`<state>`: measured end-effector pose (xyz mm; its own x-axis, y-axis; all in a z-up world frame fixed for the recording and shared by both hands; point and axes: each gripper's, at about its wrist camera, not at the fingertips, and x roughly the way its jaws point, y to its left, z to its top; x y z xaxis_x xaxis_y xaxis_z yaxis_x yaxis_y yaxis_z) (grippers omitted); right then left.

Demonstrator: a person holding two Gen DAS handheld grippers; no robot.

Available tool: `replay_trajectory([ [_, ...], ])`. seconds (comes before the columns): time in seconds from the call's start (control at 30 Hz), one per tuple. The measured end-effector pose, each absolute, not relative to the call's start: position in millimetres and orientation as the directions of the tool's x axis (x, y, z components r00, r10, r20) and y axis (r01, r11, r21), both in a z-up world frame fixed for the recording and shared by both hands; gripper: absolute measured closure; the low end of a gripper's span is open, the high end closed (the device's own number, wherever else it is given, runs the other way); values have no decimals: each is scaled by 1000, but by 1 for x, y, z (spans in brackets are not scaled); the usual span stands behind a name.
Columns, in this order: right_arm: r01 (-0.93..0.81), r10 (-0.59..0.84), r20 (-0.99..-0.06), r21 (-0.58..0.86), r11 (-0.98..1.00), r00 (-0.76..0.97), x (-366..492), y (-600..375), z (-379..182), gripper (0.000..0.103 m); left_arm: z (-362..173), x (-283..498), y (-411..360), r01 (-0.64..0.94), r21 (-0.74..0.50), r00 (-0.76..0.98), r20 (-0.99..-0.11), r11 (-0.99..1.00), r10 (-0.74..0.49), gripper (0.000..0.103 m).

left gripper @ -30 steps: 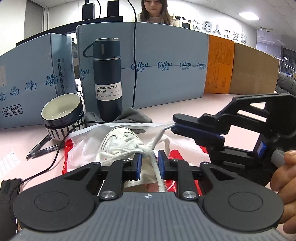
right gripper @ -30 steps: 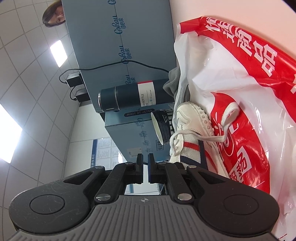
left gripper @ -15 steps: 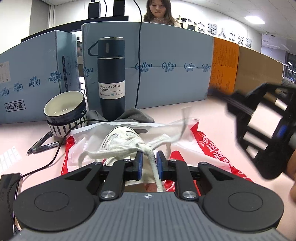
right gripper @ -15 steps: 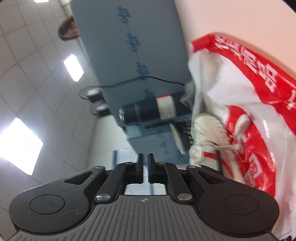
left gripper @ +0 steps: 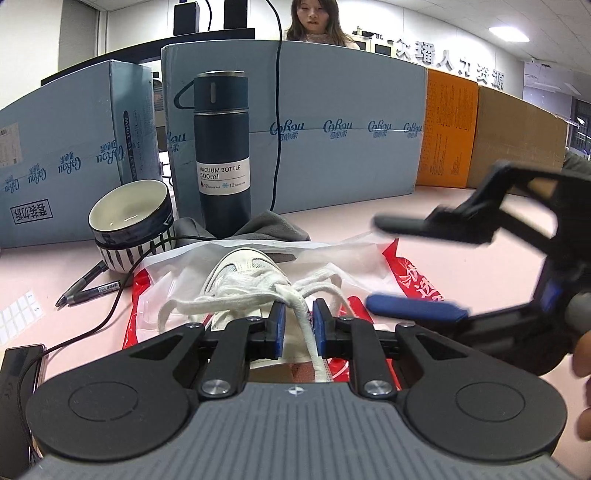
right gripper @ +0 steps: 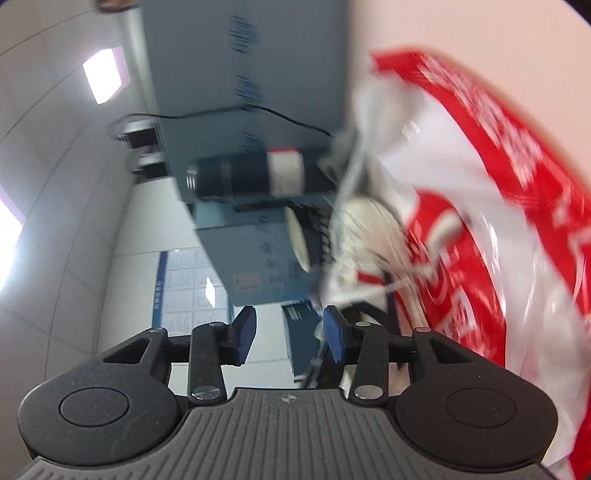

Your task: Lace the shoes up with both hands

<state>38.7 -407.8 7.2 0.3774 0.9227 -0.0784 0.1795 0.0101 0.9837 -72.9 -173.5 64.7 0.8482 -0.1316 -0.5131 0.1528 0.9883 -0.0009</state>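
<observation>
A white sneaker (left gripper: 243,269) lies on a red and white plastic bag (left gripper: 413,277), toe pointing away. My left gripper (left gripper: 298,325) is shut on a white lace (left gripper: 301,314) that runs from the shoe's eyelets back between its blue pads. A loose lace loop (left gripper: 325,280) rests on the shoe's right side. My right gripper (left gripper: 391,266) hovers to the right of the shoe, jaws opening, with nothing between them. In the blurred right wrist view, the right gripper (right gripper: 290,330) faces the sneaker (right gripper: 365,221) and the bag (right gripper: 498,184) sideways.
A dark vacuum bottle (left gripper: 223,155) stands behind the shoe on a grey cloth (left gripper: 273,229). Stacked bowls (left gripper: 129,218) and two pens (left gripper: 88,291) lie to the left, with a black cable and a dark device (left gripper: 18,365). Blue cartons (left gripper: 351,129) wall the back; a person (left gripper: 314,18) stands behind.
The right gripper, first shut on a lace end pulled out to the right, let it go, drew away and opened. The freed lace dropped onto the shoe. The left gripper kept its grip.
</observation>
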Motion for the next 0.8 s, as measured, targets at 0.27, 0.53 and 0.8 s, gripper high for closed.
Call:
replay_trajectory([
  [0.27,247,905,-171,966,77,390,47,-386,-10,65,65,-72,-170,183,14,840,-521,983,-149,87],
  [0.53,171,885,-94,985,17,456,47,-382,-11,101,65,-70,-166,212,-8,837,-514,977,-186,89],
  [0.8,131,865,-13,989,-61,501,42,-395,-4,101,64,-70,-166,199,-27,837,-514,980,-185,91],
])
